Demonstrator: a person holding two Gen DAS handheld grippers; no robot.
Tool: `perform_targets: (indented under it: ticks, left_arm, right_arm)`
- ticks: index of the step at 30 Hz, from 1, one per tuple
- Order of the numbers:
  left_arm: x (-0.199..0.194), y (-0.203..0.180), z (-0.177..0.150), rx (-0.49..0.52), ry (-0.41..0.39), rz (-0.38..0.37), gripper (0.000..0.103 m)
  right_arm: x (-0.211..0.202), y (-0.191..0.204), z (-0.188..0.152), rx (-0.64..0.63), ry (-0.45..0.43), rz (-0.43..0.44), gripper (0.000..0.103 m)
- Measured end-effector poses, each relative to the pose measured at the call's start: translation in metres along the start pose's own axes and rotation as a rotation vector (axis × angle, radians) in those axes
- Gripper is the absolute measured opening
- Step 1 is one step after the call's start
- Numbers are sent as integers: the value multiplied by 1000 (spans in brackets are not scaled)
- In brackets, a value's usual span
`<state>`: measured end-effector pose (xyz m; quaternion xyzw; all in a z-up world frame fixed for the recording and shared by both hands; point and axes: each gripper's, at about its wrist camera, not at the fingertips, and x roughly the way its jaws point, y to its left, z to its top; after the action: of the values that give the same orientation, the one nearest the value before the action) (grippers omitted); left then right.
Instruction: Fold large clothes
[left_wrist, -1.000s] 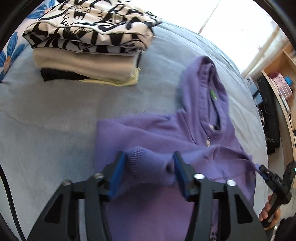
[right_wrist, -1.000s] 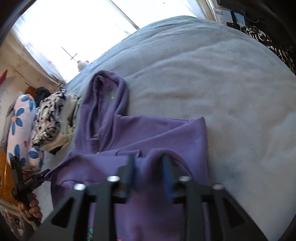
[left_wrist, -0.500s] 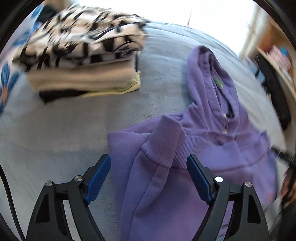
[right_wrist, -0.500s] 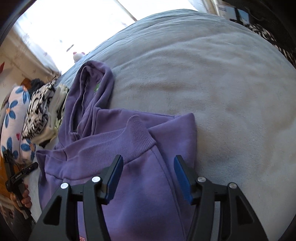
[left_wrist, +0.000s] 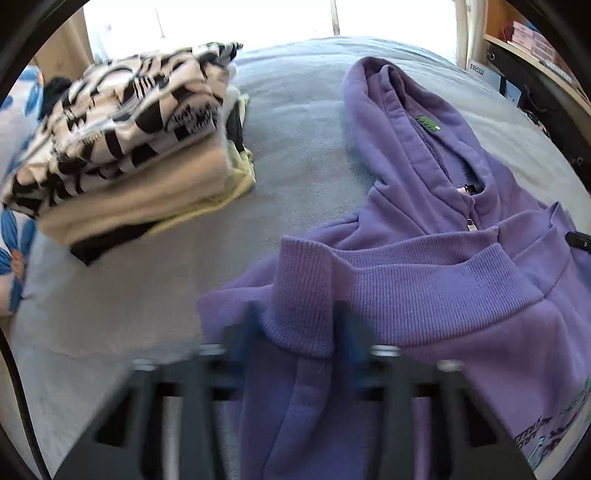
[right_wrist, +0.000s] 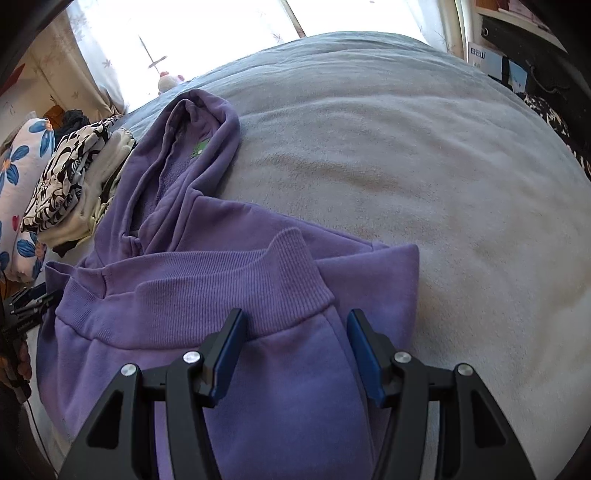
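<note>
Purple hoodie (left_wrist: 424, 280) on the bed (ribbed hem folded up): left gripper (left_wrist: 301, 332) closing around the hem, right gripper (right_wrist: 293, 334) spread above it.

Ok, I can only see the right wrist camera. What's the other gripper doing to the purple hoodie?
Observer: The left gripper is closing its jaws. A turned-up corner of the hoodie, part of its ribbed hem, is between them. It's blurry, so I can't tell if they pinch it yet.
Child: Is anything printed on the hoodie?
Observer: Yes, there's pale lettering at the bottom right edge of the left camera's picture.
Child: Does it have a zip?
Observer: Yes, a small zip pull hangs just below the opening of the hood.
</note>
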<state>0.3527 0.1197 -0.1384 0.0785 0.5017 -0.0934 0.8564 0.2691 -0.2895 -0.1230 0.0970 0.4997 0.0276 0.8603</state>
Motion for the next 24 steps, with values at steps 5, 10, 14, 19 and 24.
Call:
perform_targets:
  ticks: [5, 10, 14, 19, 24]
  left_arm:
    - [-9, 4, -6, -15, -53, 25, 14]
    - [-37, 16, -2, -82, -119, 8, 12]
    - [-56, 25, 8, -143, -158, -24, 12]
    - [-38, 37, 24, -228, -132, -54, 12]
    - [16, 47, 21, -285, -34, -62, 12]
  right_arm:
    - [-1, 8, -2, -54, -19, -74, 17]
    - [-41, 3, 2, -4, -141, -39, 14]
    - [-72, 2, 13, 31, -237, -20, 13]
    - [-57, -1, 36, 69, -241, -43, 13]
    - [5, -9, 34, 91, -130, -123, 13]
